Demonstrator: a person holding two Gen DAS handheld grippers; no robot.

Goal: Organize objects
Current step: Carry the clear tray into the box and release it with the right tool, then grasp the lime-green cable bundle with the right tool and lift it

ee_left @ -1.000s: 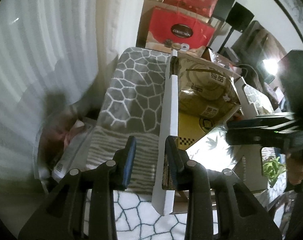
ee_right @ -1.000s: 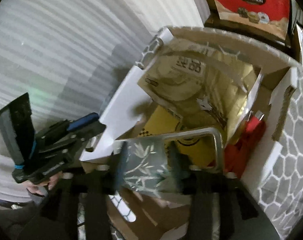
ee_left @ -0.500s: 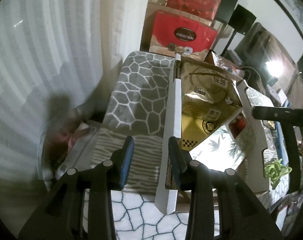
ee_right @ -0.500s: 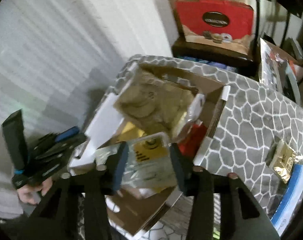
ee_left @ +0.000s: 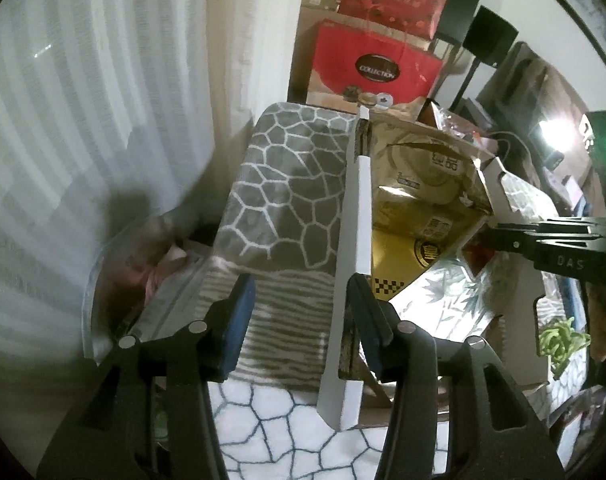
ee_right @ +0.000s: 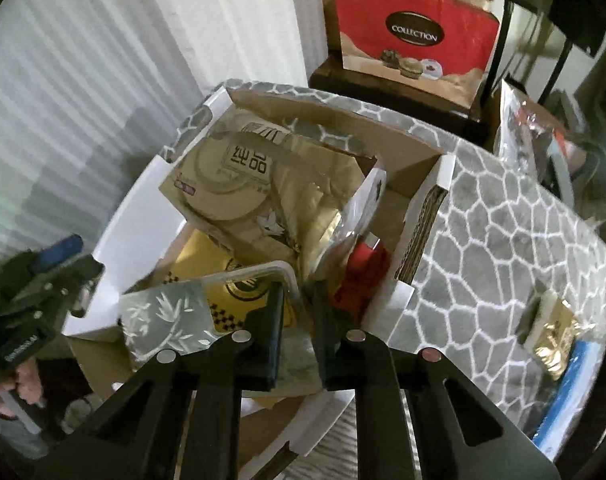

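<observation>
Right tongs (ee_right: 299,320) pinch the silver leaf-print pouch (ee_right: 163,320) at its rim; left tongs (ee_left: 299,312) gape, straddling the carton flap (ee_left: 357,260). We judge the pouch light, crinkly, slippery: grip its sealed edge.

My right fingers (ee_right: 277,322) pinch a glossy silver foil pouch (ee_right: 163,320); the cardboard box (ee_right: 423,236) looks matt, the blanket (ee_right: 503,220) plush.

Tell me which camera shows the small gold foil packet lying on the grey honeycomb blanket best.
The right wrist view: the small gold foil packet lies in plain sight on the grey honeycomb blanket, near the frame's right edge. The left wrist view does not show it.
</observation>
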